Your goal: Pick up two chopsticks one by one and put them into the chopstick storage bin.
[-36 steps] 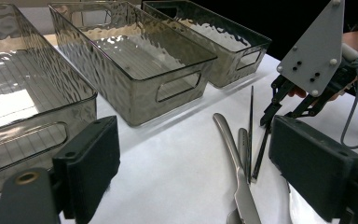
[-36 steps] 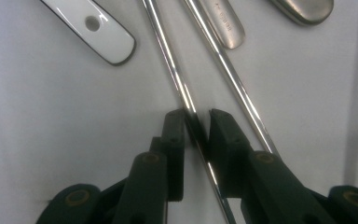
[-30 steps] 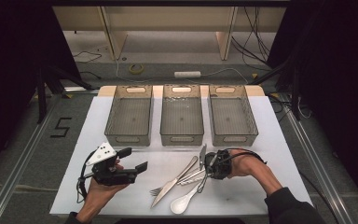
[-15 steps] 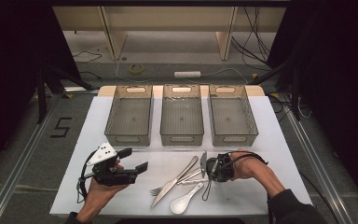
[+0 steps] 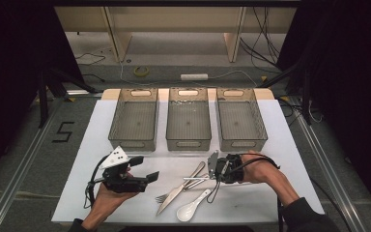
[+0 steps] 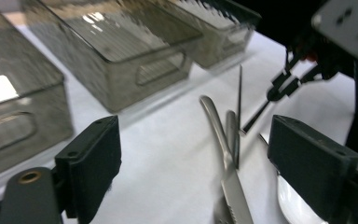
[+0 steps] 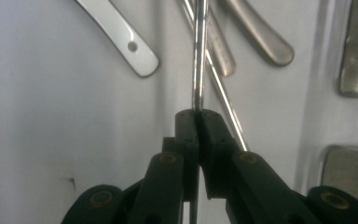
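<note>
Two black jaws wide apart, knife (image 6: 230, 182) and fork handle (image 6: 233, 135) on white table (image 6: 168, 154), three clear bins (image 6: 121, 51) behind, other gripper (image 6: 284, 86) pinching a thin metal rod (image 6: 257, 116)

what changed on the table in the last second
The right gripper has just closed its jaws on a thin metal rod in the cutlery pile and begun lifting it. The left gripper stayed open and still; the knife, white spoon and three bins kept their places.

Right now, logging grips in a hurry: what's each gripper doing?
Left gripper: open, empty.
Right gripper: shut on a thin shiny metal rod, apparently a chopstick.
</note>
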The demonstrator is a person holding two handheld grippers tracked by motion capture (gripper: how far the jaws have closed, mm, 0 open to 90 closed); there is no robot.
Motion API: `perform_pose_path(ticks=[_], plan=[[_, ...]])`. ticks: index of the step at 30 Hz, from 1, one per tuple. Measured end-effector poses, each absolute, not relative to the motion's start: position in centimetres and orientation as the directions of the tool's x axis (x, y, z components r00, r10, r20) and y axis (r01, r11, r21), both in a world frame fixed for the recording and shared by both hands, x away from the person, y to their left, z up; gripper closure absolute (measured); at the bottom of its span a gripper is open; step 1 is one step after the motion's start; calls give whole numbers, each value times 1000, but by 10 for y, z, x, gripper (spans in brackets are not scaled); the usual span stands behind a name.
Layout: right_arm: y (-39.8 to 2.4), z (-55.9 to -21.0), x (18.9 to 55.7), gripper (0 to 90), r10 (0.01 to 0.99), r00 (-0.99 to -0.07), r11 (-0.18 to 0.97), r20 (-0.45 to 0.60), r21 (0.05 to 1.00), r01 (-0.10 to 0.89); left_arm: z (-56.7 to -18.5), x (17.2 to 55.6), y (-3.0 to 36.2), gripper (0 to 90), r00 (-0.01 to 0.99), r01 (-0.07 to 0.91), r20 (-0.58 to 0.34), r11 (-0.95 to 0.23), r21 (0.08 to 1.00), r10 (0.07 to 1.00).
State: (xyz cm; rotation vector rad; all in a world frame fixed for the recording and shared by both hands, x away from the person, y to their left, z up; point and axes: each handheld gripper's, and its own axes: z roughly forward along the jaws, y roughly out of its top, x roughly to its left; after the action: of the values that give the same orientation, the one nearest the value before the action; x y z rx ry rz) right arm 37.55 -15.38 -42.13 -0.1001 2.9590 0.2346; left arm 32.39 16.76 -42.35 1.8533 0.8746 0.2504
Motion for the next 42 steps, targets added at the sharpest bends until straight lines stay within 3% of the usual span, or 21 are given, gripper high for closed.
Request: perform_pose_path(ticks=[5, 11, 22, 36, 42], plan=[[-146, -417, 373, 869, -53, -981, 981, -188, 172, -86, -428, 327, 146, 189, 762, 428, -131, -341, 837, 635], [-133, -415, 369, 869, -71, -977, 975, -199, 191, -110, -434, 328, 120, 197, 818, 410, -95, -459, 788, 568], [-117, -410, 364, 868, -127, -970, 969, -206, 185, -166, -438, 327, 97, 264, 877, 341, -38, -564, 752, 479], [-105, -408, 358, 868, -176, -962, 960, -207, 181, -214, -438, 323, 90, 565, 915, 249, 37, -635, 731, 402], [-103, -407, 356, 868, -176, -963, 960, -206, 180, -214, -439, 321, 86, 643, 926, 225, 54, -662, 715, 373]])
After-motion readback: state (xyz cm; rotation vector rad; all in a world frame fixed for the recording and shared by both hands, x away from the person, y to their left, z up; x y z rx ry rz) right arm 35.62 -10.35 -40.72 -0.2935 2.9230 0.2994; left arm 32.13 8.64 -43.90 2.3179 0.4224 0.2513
